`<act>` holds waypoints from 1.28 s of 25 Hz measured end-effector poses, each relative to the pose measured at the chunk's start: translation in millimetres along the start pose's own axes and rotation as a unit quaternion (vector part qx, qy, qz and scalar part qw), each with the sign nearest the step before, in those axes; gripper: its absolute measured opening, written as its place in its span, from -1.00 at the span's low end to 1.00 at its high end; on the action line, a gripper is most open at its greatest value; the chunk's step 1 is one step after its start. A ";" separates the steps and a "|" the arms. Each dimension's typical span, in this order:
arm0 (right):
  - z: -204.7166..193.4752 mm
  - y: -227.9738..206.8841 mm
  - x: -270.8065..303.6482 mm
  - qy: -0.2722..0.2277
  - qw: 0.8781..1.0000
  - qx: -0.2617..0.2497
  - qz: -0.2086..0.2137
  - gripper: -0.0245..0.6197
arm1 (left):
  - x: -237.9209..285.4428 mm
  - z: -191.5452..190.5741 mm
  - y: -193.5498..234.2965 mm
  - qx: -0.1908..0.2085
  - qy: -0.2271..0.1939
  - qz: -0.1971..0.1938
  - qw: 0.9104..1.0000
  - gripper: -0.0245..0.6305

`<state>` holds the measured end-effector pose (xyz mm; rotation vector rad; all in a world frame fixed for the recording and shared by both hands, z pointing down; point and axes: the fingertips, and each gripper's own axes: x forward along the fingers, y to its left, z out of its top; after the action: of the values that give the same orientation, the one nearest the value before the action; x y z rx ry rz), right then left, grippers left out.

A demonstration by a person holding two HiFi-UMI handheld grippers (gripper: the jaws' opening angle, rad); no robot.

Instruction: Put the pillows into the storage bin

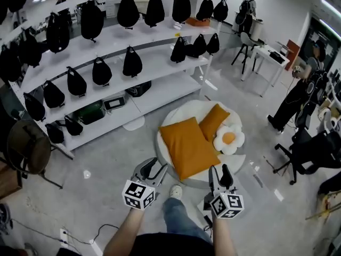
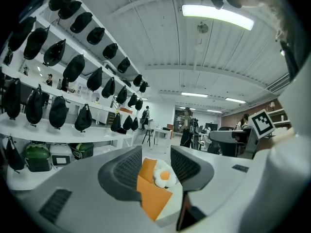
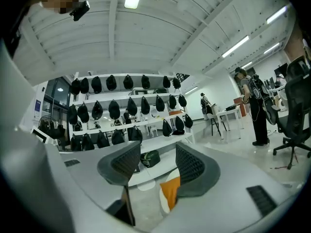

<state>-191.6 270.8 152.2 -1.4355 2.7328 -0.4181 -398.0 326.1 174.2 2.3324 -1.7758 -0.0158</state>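
Observation:
A large orange pillow [image 1: 187, 145], a smaller orange pillow [image 1: 213, 120] and a fried-egg-shaped pillow [image 1: 229, 138] lie on a round white base [image 1: 181, 112] on the floor ahead. My left gripper [image 1: 153, 170] hangs just short of the base's near edge, jaws apart, nothing between them. To its right, my right gripper [image 1: 220, 176] is also open and empty. In the left gripper view the orange pillow [image 2: 154, 198] and egg pillow [image 2: 164, 174] show through the left gripper [image 2: 156, 166]. In the right gripper view a corner of orange pillow [image 3: 171, 192] shows beyond the right gripper [image 3: 156, 165].
Curved white shelves [image 1: 160, 63] with several black bags [image 1: 101, 71] stand behind and left of the pillows. People, office chairs [image 1: 303, 153] and a white desk [image 1: 269, 55] are at the right. My shoe [image 1: 176, 192] is between the grippers. A cable [image 1: 101, 231] lies at lower left.

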 end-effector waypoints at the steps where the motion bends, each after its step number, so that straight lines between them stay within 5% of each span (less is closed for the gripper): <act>1: 3.7 -11.3 25.2 0.003 1.000 0.002 0.000 -0.28 | 22.4 3.5 11.9 -0.004 0.004 0.002 1.000 -0.38; 14: 28.0 -139.2 262.0 0.053 0.997 0.049 0.005 -0.28 | 273.1 53.8 97.9 -0.001 0.050 0.012 0.999 -0.38; 32: 46.5 -170.0 363.4 0.069 0.996 0.038 -0.040 -0.28 | 368.8 63.9 166.3 -0.011 0.074 -0.016 0.997 -0.38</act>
<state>-257.0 -126.3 186.0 -1.5578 2.7352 -0.6414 -463.9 -78.1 183.9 2.2822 -1.6601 0.1282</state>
